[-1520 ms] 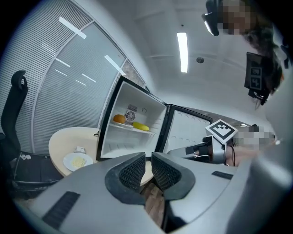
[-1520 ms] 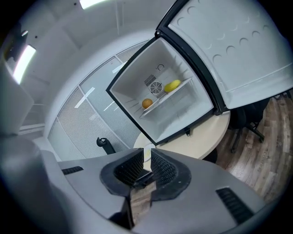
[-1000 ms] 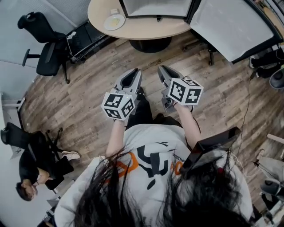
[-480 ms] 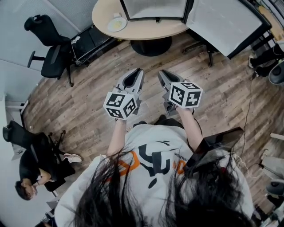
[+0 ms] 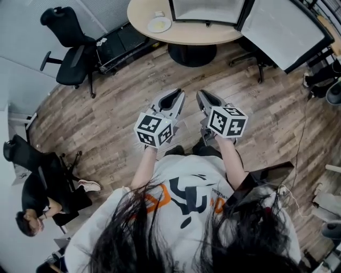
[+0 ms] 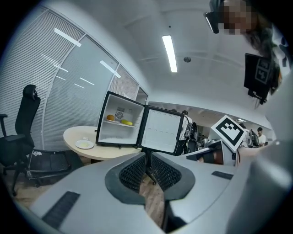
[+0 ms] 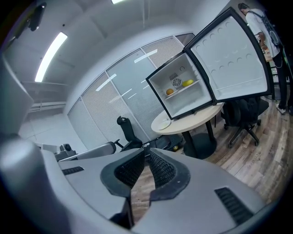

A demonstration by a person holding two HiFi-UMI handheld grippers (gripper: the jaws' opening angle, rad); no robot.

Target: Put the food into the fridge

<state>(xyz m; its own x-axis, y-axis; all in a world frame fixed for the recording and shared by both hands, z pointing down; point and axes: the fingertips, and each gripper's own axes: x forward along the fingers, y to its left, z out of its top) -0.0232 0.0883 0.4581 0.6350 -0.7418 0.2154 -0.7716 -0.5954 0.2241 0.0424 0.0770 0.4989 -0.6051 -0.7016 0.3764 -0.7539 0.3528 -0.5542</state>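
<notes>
A small fridge (image 5: 208, 9) stands open on a round table (image 5: 186, 35), its door (image 5: 285, 32) swung out to the right. On its shelf lie an orange (image 7: 169, 91) and a yellow fruit (image 7: 187, 83), also seen as the orange (image 6: 110, 117) and the yellow fruit (image 6: 126, 122) in the left gripper view. My left gripper (image 5: 178, 92) and right gripper (image 5: 201, 94) are held side by side at chest height over the floor, well short of the table. Both are shut with nothing between the jaws, the left gripper (image 6: 147, 155) and the right gripper (image 7: 146, 148) alike.
A white plate (image 5: 159, 24) lies on the table left of the fridge. A black office chair (image 5: 69, 50) stands at the left and low black equipment (image 5: 120, 42) lies beside the table. A person (image 5: 40, 200) sits at the lower left. Wood floor lies between me and the table.
In the head view the table, fridge and chair have slid to the right and a little down. Both grippers keep the same side-by-side pose.
</notes>
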